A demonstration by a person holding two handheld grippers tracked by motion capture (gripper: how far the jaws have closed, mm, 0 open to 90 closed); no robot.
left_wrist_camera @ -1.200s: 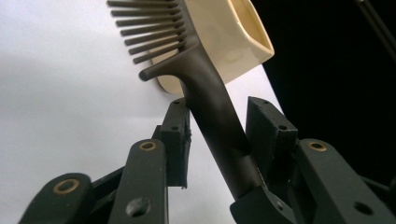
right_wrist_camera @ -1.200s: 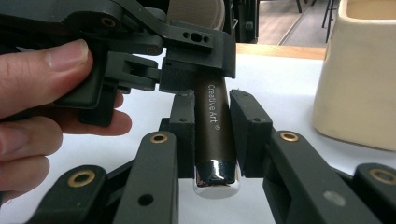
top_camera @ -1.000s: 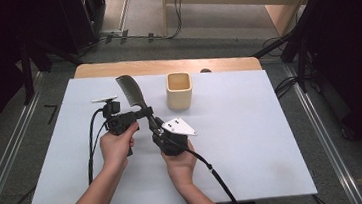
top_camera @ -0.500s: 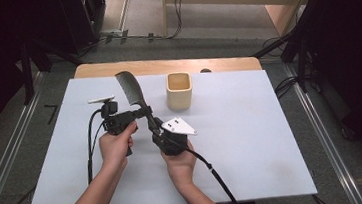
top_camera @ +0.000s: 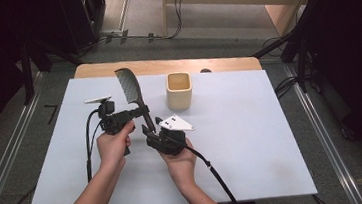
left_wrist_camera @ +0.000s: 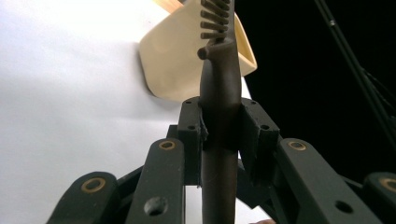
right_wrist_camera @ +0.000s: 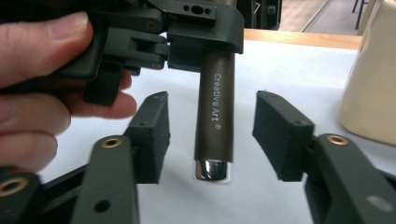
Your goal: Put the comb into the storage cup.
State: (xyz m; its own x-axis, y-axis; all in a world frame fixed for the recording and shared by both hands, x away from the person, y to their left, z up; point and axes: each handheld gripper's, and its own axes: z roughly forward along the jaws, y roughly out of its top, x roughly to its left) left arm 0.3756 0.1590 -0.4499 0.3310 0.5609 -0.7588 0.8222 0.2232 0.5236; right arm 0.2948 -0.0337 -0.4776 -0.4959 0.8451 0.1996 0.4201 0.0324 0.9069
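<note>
A dark comb-like brush (top_camera: pixel 130 86) with a brown handle marked "Creative Art" (right_wrist_camera: pixel 215 116) stands up over the white table. My left gripper (top_camera: pixel 139 111) is shut on the handle (left_wrist_camera: pixel 219 116), and its jaws have just closed a little tighter. My right gripper (top_camera: pixel 147 131) is just below it. Its jaws have just been opening and now stand apart on either side of the handle's chrome end (right_wrist_camera: pixel 212 169) without touching it. The right gripper view shows the left gripper (right_wrist_camera: pixel 205 32) and the hand holding it (right_wrist_camera: pixel 37 70) close above.
A cream square cup (top_camera: pixel 179 89) stands upright behind and to the right of the grippers, also seen in the left gripper view (left_wrist_camera: pixel 173 60) and the right gripper view (right_wrist_camera: pixel 371 84). A white sheet (top_camera: pixel 251 125) covers the table. Cables trail from both grippers toward the front.
The right gripper's jaws have spread away from the handle's lower end. Both hands and the brush have stayed where they were.
</note>
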